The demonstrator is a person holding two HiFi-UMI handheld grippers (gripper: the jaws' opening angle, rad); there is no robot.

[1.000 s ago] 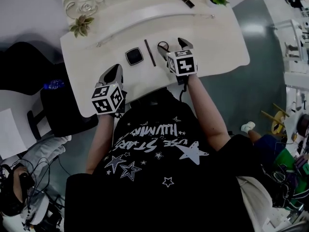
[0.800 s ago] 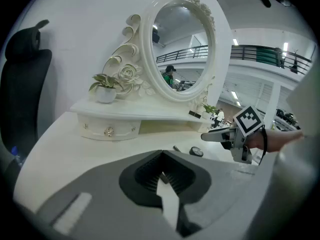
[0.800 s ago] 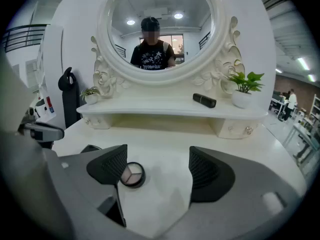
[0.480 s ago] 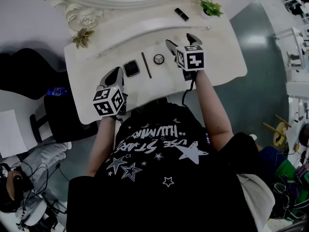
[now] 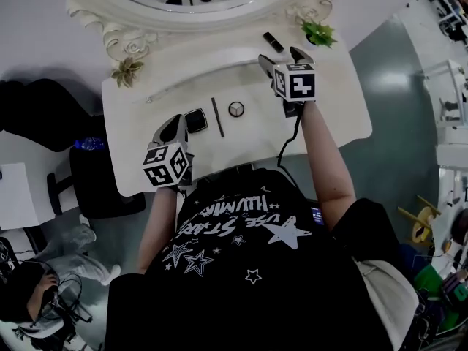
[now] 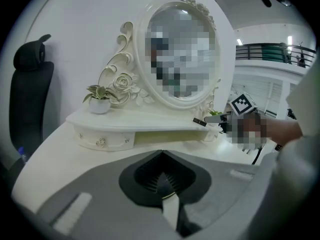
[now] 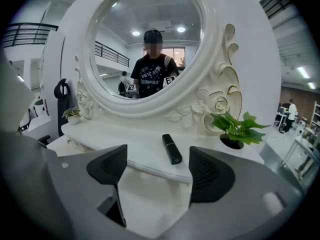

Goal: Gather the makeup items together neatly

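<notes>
The right tongs (image 5: 281, 57) have been carried forward from the round compact (image 5: 235, 109) to the raised shelf (image 5: 241, 50). They are held wide open and empty, with the one lipstick (image 7: 171, 149) lying just ahead between the jaws. The left tongs (image 6: 161, 159) are kept shut on nothing at the table (image 5: 322, 115) front. Three items (square compact (image 5: 195, 121), pencil (image 5: 217, 117), round compact) are laid near each other. Two plants (image 5: 319, 32) flank the mirror (image 7: 145, 44).
</notes>
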